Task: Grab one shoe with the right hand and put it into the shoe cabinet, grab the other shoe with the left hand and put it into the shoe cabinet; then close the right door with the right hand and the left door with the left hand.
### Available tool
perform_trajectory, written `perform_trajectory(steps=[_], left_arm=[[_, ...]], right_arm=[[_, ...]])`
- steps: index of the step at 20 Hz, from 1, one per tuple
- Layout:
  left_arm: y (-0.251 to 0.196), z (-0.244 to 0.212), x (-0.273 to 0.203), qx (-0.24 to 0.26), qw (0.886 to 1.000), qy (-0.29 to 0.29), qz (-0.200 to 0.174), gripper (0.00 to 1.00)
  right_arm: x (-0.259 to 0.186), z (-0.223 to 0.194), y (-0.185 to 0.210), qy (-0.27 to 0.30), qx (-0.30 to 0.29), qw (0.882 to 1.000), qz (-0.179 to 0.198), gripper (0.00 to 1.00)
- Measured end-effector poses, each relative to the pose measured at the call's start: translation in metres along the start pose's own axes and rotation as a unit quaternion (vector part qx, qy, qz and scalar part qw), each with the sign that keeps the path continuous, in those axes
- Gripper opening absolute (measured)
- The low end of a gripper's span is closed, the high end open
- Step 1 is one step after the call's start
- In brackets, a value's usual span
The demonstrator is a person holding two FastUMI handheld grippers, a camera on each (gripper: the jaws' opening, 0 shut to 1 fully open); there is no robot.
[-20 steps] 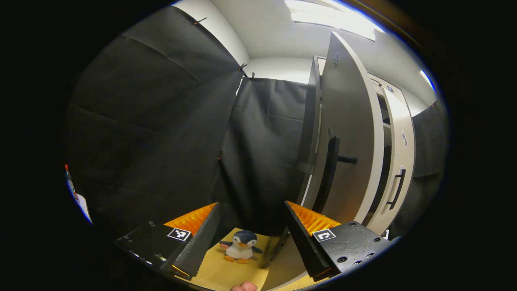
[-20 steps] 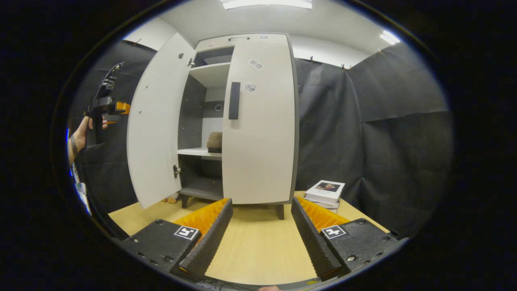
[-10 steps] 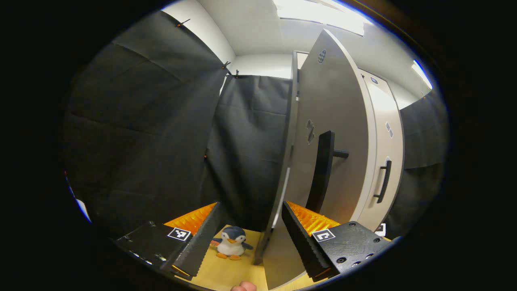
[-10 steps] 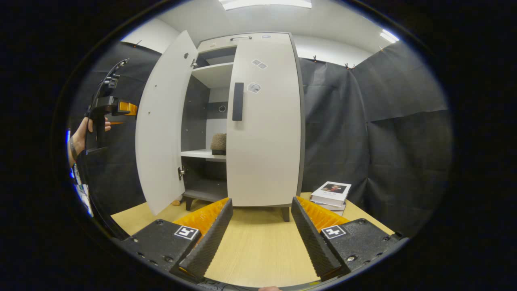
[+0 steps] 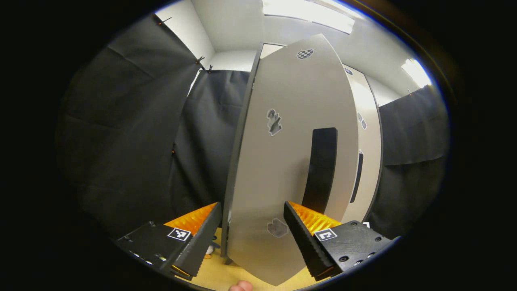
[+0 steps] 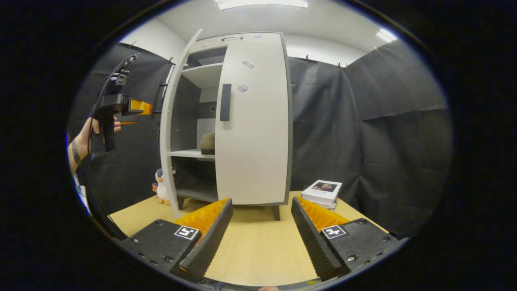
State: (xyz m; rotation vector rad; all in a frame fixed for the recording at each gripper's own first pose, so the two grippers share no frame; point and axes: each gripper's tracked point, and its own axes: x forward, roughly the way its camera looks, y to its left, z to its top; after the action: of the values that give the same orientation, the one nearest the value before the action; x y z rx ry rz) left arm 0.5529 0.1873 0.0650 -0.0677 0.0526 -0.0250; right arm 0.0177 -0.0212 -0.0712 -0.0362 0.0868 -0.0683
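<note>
The pale shoe cabinet (image 6: 242, 48) stands on the wooden table. Its right door (image 6: 252, 133) is shut. Its left door (image 6: 169, 121) stands partly open, edge-on in the right gripper view. A fuzzy brown shoe (image 6: 207, 142) sits on the middle shelf. In the left gripper view the left door's outer face (image 5: 282, 161) and its black handle (image 5: 322, 169) loom close in front of my open left gripper (image 5: 252, 236). A hand holds the left gripper (image 6: 137, 115) just outside that door. My right gripper (image 6: 260, 238) hangs open and empty over the table, in front of the cabinet.
A penguin toy (image 6: 160, 188) stands on the table (image 6: 258, 254) behind the left door. A stack of books (image 6: 323, 192) lies right of the cabinet. Black cloth walls close the booth on all sides. The right door's handle (image 5: 357, 178) shows past the left door.
The left door has swung well toward shut, and the left gripper has followed its outer face. The penguin toy is now uncovered in the right gripper view. The right gripper has barely moved.
</note>
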Motion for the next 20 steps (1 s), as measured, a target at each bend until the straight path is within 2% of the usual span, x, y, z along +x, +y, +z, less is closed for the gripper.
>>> perform_trajectory(steps=[4, 8, 11, 14, 17, 18, 20], left_arm=[[-0.014, -0.008, 0.015, 0.003, 1.0, 0.007, -0.006, 0.95], [-0.021, 0.0, -0.003, 0.015, 1.0, -0.006, -0.001, 0.95], [-0.019, 0.009, -0.024, 0.049, 0.999, -0.021, 0.005, 0.95], [-0.027, 0.006, -0.057, 0.065, 0.998, -0.027, 0.007, 0.95], [-0.042, -0.017, -0.096, 0.076, 0.997, -0.026, 0.017, 0.95], [-0.051, -0.025, -0.108, 0.076, 0.997, -0.027, 0.015, 0.95], [-0.069, -0.044, -0.125, 0.073, 0.997, -0.022, -0.001, 0.95]], right_arm=[[-0.003, 0.0, -0.008, 0.0, -0.019, 1.0, -0.009, 0.95], [-0.003, 0.0, -0.014, 0.003, -0.011, 1.0, -0.018, 0.94], [-0.004, -0.006, -0.014, 0.012, -0.007, 1.0, -0.024, 0.95], [-0.003, -0.004, -0.002, 0.02, 0.009, 1.0, -0.003, 0.97], [-0.002, 0.001, -0.002, 0.019, -0.008, 1.0, 0.005, 0.96], [-0.003, 0.003, -0.001, 0.018, -0.003, 1.0, 0.006, 0.94], [-0.001, 0.016, 0.005, 0.006, 0.008, 1.0, 0.01, 0.96]])
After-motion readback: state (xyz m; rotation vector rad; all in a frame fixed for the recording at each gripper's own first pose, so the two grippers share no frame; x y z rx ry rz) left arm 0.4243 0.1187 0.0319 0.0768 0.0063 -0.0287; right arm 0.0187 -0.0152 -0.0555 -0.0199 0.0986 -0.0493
